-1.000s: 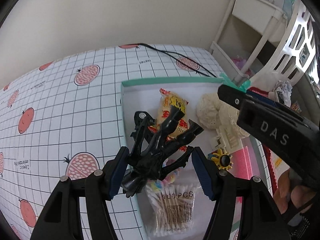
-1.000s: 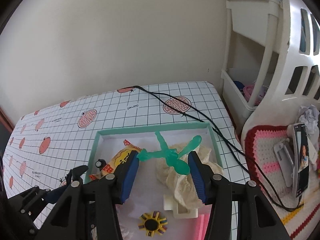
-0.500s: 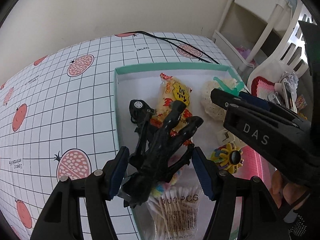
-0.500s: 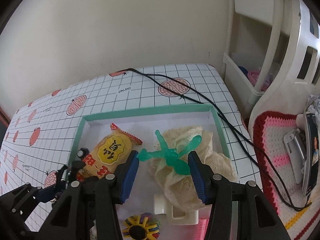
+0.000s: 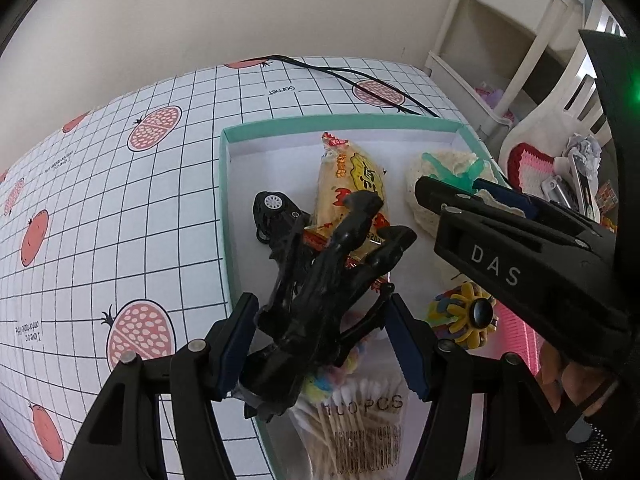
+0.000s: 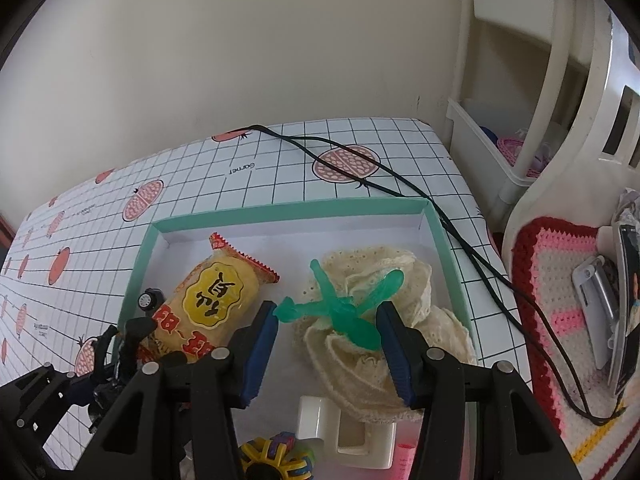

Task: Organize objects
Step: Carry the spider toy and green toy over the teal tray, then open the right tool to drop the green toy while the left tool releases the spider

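We are holding a black toy vehicle in the left gripper; its jaws are partly closed on the toy's body, and one small wheel is sticking out at the far end. The toy is hanging over the near left corner of the teal-rimmed box, which is standing on the bench with its grid-and-fruit cover.

In the right gripper we are carrying a green plastic toy with thin arms, probably a dragonfly or a small plane. The jaws are closed only as far as the toy's arms allow, and they are pressing on it from both sides. It is hovering above the cream lace cloth in the right part of the box.

Many things are already lying inside the box: a yellow snack packet, a bag of cotton swabs, a yellow flower-shaped toy, a white plastic hook and something pink that we cannot identify. So we are judging the task to be far along. What is left, it seems, is to lower both toys into the box and let go of them. A black cable is running across the bench behind the box.
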`<state>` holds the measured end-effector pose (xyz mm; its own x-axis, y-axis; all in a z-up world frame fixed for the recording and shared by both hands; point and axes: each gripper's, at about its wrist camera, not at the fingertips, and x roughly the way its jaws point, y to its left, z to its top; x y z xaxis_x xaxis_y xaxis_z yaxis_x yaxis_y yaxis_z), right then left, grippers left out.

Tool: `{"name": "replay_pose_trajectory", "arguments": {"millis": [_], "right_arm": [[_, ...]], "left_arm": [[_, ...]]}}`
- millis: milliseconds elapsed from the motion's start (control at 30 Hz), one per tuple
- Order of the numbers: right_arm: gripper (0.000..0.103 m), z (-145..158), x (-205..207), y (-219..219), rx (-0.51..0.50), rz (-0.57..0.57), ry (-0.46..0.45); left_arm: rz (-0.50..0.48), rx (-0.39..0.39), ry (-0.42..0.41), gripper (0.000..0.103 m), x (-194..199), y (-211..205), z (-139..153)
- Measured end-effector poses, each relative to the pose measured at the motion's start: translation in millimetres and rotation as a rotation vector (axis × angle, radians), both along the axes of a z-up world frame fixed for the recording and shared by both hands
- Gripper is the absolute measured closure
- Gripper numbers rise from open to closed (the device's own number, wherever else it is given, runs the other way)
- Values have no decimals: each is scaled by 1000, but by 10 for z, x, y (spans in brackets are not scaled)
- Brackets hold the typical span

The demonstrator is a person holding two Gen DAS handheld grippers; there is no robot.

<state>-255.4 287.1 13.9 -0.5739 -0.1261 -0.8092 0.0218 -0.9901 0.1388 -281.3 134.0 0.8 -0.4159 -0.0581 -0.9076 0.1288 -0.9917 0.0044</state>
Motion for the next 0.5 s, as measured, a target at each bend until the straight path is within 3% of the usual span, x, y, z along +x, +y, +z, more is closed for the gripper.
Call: {"name": "replay_pose_trajectory", "arguments": {"millis": [400,500], "right_arm": [[46,26,5,-16,6,-2,-5],[41,51,6,-28,8,1,-8]], "left_arm": [[10,14,4,37,18,-30,72],[7,23,9,37,16,-40,113]]}}
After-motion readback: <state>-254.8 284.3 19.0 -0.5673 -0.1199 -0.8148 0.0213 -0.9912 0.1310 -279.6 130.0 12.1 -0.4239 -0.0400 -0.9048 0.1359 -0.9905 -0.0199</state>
